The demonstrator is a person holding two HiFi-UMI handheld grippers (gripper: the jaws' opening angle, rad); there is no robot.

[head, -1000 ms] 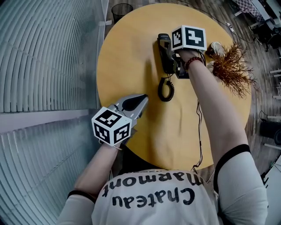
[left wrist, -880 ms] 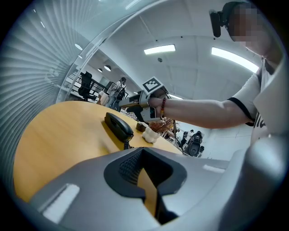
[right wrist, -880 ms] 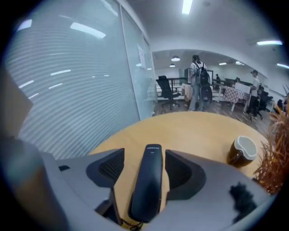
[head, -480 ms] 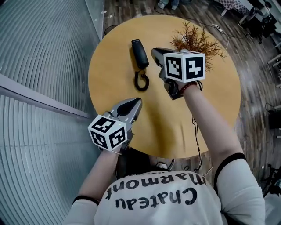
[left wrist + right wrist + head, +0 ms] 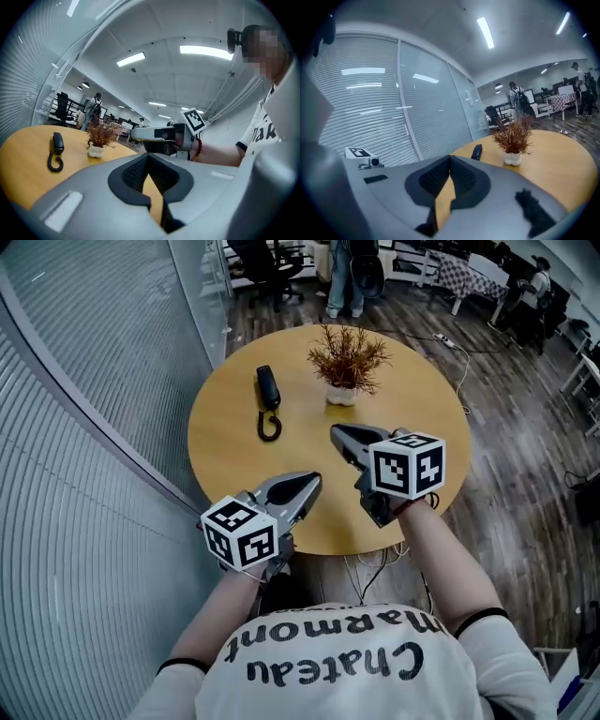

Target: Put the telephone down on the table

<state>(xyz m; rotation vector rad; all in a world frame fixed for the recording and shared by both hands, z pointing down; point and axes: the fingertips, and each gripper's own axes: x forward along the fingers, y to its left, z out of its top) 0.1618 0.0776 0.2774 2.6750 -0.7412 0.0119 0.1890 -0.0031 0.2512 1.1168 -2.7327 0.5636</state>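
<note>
The telephone point(image 5: 267, 388) lies well apart from left tongs point(image 5: 314, 482) and right tongs point(image 5: 337, 433).

1. Left gripper point(image 5: 312, 481), lower left of the head view: a smooth grey shell with tapered jaws, lined with black, finely textured pads point(image 5: 135, 174).
2. Left marker cube point(image 5: 240, 532): white faces with black square patterns.
3. Right gripper point(image 5: 337, 433), centre right: the same grey shell.
4. Right marker cube point(image 5: 407, 463): similar black-and-white patterns.
5. White T-shirt point(image 5: 328, 662), bottom edge: black lettering, and short sleeves point(image 5: 167, 682) trimmed with black bands.
6. Dark red beaded bracelet point(image 5: 198, 147) on the right wrist.
</note>
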